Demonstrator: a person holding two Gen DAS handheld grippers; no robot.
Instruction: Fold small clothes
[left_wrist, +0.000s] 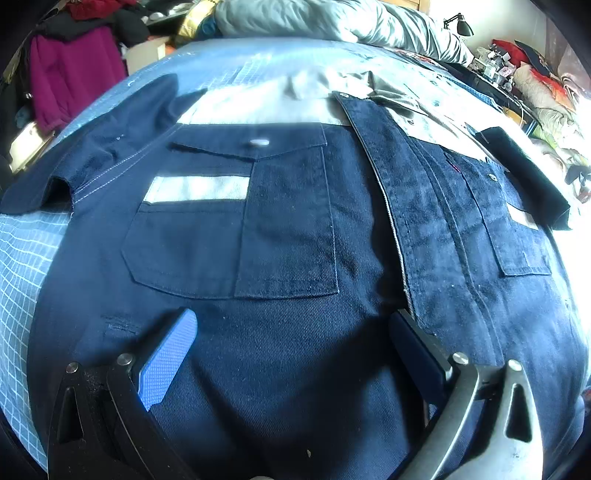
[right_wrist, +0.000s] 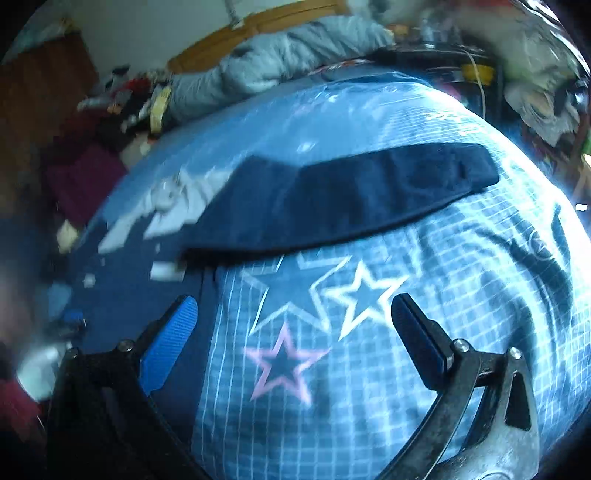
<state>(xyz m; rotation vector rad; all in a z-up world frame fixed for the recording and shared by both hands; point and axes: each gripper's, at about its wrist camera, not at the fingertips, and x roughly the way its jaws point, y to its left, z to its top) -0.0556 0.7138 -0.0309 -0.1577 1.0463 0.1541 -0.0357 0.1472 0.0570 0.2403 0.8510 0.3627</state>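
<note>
A small navy short-sleeved shirt (left_wrist: 288, 350) with chest pockets and a pale collar lies spread flat, front up, on a blue grid-patterned sheet (left_wrist: 22, 266). My left gripper (left_wrist: 293, 334) hovers open just over the shirt's lower front, nothing between its blue pads (left_wrist: 166, 358). In the right wrist view the shirt's right sleeve (right_wrist: 351, 192) stretches out over the sheet (right_wrist: 461, 314), beyond printed stars (right_wrist: 295, 295). My right gripper (right_wrist: 293, 321) is open over the sheet beside the shirt's side edge, holding nothing. That view is motion-blurred.
A rumpled grey duvet (left_wrist: 332, 18) lies across the far end of the bed. Magenta and dark clothes (left_wrist: 74, 74) hang at the left. A cluttered shelf with a black lamp (left_wrist: 460, 24) stands at the right.
</note>
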